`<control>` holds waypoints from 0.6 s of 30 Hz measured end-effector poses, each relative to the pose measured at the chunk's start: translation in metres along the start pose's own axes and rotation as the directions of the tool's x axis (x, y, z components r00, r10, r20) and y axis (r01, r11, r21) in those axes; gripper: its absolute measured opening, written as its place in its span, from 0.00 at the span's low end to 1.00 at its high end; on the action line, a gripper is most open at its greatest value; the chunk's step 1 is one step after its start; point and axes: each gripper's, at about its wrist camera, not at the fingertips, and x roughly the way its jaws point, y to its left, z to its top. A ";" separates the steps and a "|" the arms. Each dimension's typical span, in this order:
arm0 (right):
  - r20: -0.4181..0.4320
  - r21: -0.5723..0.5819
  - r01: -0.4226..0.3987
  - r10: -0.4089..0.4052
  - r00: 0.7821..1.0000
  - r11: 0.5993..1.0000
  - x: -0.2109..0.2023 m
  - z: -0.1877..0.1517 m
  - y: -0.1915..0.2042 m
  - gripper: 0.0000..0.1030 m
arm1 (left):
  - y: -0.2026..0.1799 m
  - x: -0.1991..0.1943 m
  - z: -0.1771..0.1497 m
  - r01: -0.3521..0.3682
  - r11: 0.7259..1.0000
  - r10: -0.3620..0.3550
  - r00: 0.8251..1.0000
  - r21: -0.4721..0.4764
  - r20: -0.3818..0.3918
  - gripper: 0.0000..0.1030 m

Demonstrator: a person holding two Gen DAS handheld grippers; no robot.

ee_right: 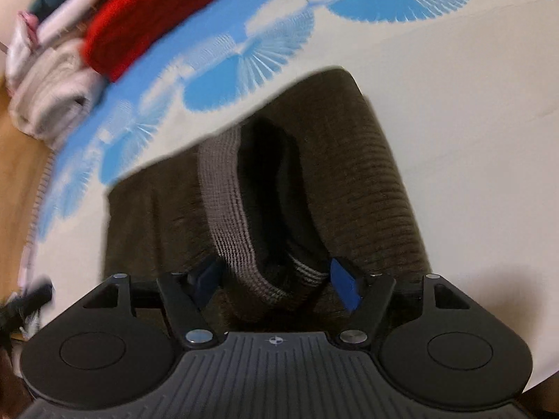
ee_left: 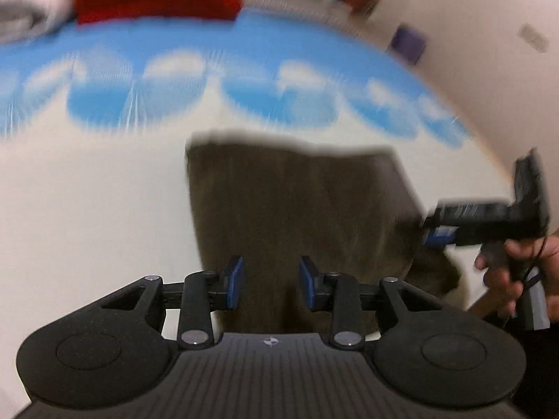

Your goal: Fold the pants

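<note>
Brown pants lying folded on the bed sheet

The left gripper hovers with jaws partly apart, empty, over the pants, whose long axis runs away from it; the right gripper stands wide around the ribbed waistband, not pinching it. Beyond, on the blue-patterned sheet, lie a red garment and rolled towels.

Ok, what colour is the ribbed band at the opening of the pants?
Grey, lighter than the dark brown pants; the ribbed band shows best in the right wrist view.
</note>
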 end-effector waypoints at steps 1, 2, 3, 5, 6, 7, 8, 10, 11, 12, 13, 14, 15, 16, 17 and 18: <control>0.006 0.009 0.007 -0.007 1.000 1.000 0.003 0.000 0.001 0.73 | -0.004 0.003 -0.001 0.009 0.999 -0.009 1.000 0.031 0.005 0.36; 0.012 0.014 0.010 -0.011 1.000 1.000 0.005 0.000 0.003 0.74 | -0.010 0.004 -0.001 0.008 0.996 -0.009 1.000 0.086 0.014 0.36; 0.018 0.011 0.015 -0.015 1.000 1.000 0.007 0.000 0.005 0.73 | -0.014 0.003 -0.002 -0.004 0.992 0.001 1.000 0.125 0.023 0.36; 0.042 -0.016 0.034 -0.033 0.999 0.999 0.010 -0.002 0.011 0.58 | -0.011 0.004 -0.003 -0.018 0.990 0.014 0.999 0.138 0.031 0.36; 0.060 -0.035 0.038 -0.036 0.998 0.999 0.007 -0.004 0.013 0.49 | -0.007 0.004 -0.003 -0.014 0.994 0.011 0.999 0.111 0.031 0.36; 0.082 -0.052 0.028 -0.024 0.996 0.998 0.002 -0.005 0.016 0.39 | -0.003 0.003 -0.002 -0.010 0.997 0.007 0.999 0.080 0.039 0.36; 0.103 -0.063 0.024 -0.018 0.995 0.998 -0.001 -0.004 0.018 0.34 | 0.000 -0.001 -0.001 -0.010 0.998 0.006 0.999 0.065 0.052 0.36; 0.172 -0.095 -0.017 0.034 0.985 0.995 -0.024 -0.005 0.022 0.27 | -0.001 -0.005 0.004 -0.014 0.998 0.008 0.996 0.067 0.085 0.36; 0.210 -0.118 -0.041 0.065 0.975 0.992 -0.035 -0.004 0.024 0.23 | -0.002 -0.007 0.006 -0.010 0.997 0.003 0.995 0.071 0.099 0.36; 0.253 -0.152 -0.058 0.095 0.963 0.987 -0.050 -0.006 0.028 0.22 | -0.006 -0.013 0.007 0.001 0.997 -0.009 0.994 0.073 0.108 0.36; 0.306 -0.196 -0.058 0.117 0.945 0.979 -0.069 -0.010 0.032 0.19 | -0.009 -0.015 0.008 0.020 0.997 -0.028 0.993 0.076 0.115 0.36; 0.346 -0.224 -0.047 0.124 0.930 0.973 -0.083 -0.014 0.033 0.17 | -0.013 -0.017 0.009 0.037 0.996 -0.048 0.991 0.086 0.123 0.36; 0.381 -0.239 -0.030 0.122 0.917 0.971 -0.094 -0.017 0.032 0.17 | -0.017 -0.019 0.009 0.052 0.993 -0.065 0.989 0.104 0.132 0.36; 0.401 -0.234 -0.016 0.112 0.909 0.972 -0.103 -0.020 0.027 0.17 | -0.021 -0.018 0.010 0.060 0.990 -0.077 0.988 0.124 0.135 0.36; 0.402 -0.211 -0.002 0.089 0.911 0.978 -0.107 -0.021 0.018 0.16 | -0.025 -0.016 0.010 0.065 0.988 -0.084 0.988 0.142 0.131 0.36; 0.383 -0.187 0.025 0.049 0.923 0.982 -0.105 -0.020 0.009 0.14 | -0.027 -0.014 0.009 0.068 0.986 -0.087 0.989 0.155 0.121 0.36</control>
